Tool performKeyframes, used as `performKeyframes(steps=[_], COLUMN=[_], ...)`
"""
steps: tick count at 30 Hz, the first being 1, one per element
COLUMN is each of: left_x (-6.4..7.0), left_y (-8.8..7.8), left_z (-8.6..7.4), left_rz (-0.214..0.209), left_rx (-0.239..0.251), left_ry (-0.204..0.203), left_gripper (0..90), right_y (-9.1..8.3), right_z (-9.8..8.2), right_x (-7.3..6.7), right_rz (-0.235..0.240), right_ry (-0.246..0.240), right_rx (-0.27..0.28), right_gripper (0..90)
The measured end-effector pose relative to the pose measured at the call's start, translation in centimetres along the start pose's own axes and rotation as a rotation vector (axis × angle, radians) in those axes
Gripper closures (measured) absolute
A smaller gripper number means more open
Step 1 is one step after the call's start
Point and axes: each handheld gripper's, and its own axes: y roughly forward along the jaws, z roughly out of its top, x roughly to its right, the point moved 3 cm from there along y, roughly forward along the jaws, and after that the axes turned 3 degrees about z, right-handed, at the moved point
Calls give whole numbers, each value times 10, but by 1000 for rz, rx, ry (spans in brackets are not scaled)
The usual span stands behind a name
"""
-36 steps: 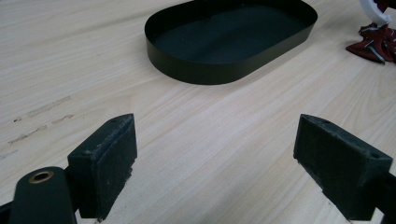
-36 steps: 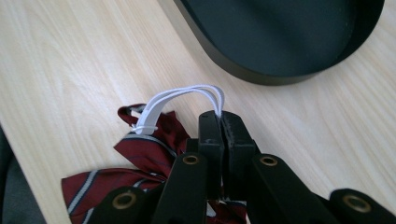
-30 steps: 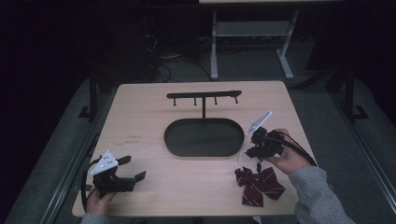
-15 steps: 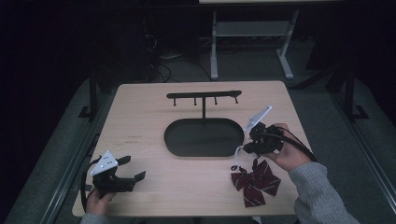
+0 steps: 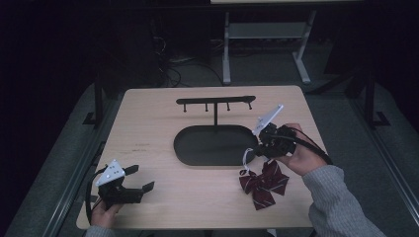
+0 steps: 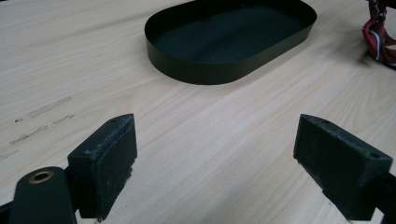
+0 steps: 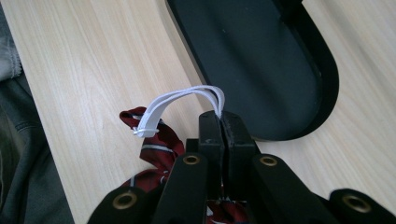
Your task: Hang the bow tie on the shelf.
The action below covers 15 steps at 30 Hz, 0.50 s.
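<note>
One bow tie, dark red with pale stripes, lying on the surface near its front right edge, just in front of the tray; its white elastic loop is drawn up off the cloth, since the right gripper has its jaws pressed together on the loop's far end, pinching the band rather than the fabric, a hold that judged from here suits hanging the tie by its loop. One stand, black, a crossbar on a single post with four small pegs hanging beneath it, planted at the back of one oval tray, also black and shallow; the pegs are bare, so the likely purpose is a peg for the loop, with the tray below to catch what drops. One left gripper, resting at the front left corner well apart from the tie, jaws spread with nothing between them, seemingly parked out of the way. Count: one tie, one loop, one stand, four pegs, one tray, two grippers.
</note>
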Motion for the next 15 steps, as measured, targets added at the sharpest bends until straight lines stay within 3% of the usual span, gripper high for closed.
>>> performKeyframes(steps=[15], left_x=[-1], left_y=[-1], left_z=[0], left_rz=[1], left_rx=[-1], left_ry=[3], left_gripper=[131], right_y=[-8], right_z=[19], right_x=[-2], right_rz=[-10], right_ry=[-37], right_rx=[-3], right_gripper=[873])
